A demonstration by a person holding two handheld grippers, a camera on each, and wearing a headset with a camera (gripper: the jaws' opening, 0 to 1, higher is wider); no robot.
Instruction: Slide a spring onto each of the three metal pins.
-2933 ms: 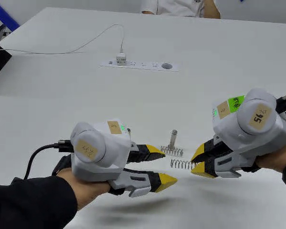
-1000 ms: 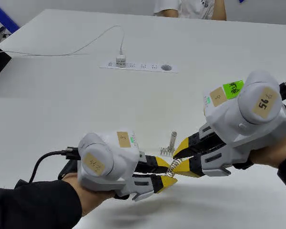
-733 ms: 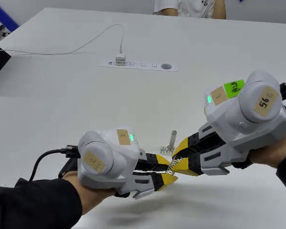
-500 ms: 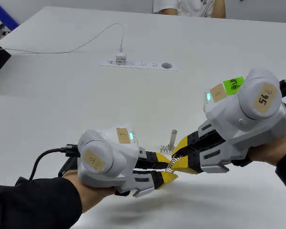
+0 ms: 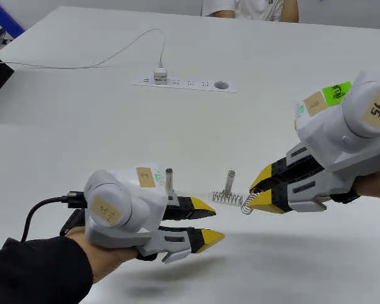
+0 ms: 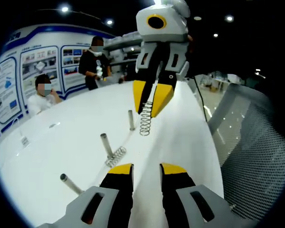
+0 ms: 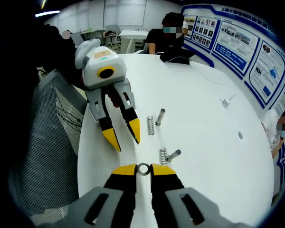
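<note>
The middle pin [image 5: 230,182] of the 3 stands upright on the white table [image 5: 82,145]; every place below is given from it. A loose spring [image 5: 227,198] lies flat on the table just beside its foot, on the side toward the person.

Just to the right of the middle pin, the right gripper [image 5: 250,198] points in toward it with its yellow jaws clenched on the held spring [image 5: 248,204]. That spring hangs down from the tips, its lower end near the right end of the loose spring; in the right gripper view it shows end-on as a small ring pinched between the 2 tips.

In front of the middle pin and to its left, the left gripper [image 5: 210,221] has its jaws spread apart with nothing between them; its tips aim toward the right gripper.

The second pin [image 5: 169,180] stands upright to the left of the middle pin, just behind the left gripper's body. In the right gripper view another spring [image 7: 151,125] lies on the table beside it. The third pin [image 6: 131,120] stands on the far side of the middle pin in the left gripper view, below the right gripper. All 3 shafts look bare there.

Well beyond the middle pin a power strip [image 5: 183,84] lies on the table with a white cable [image 5: 114,57] trailing left; a person [image 5: 247,7] sits at the far edge.
</note>
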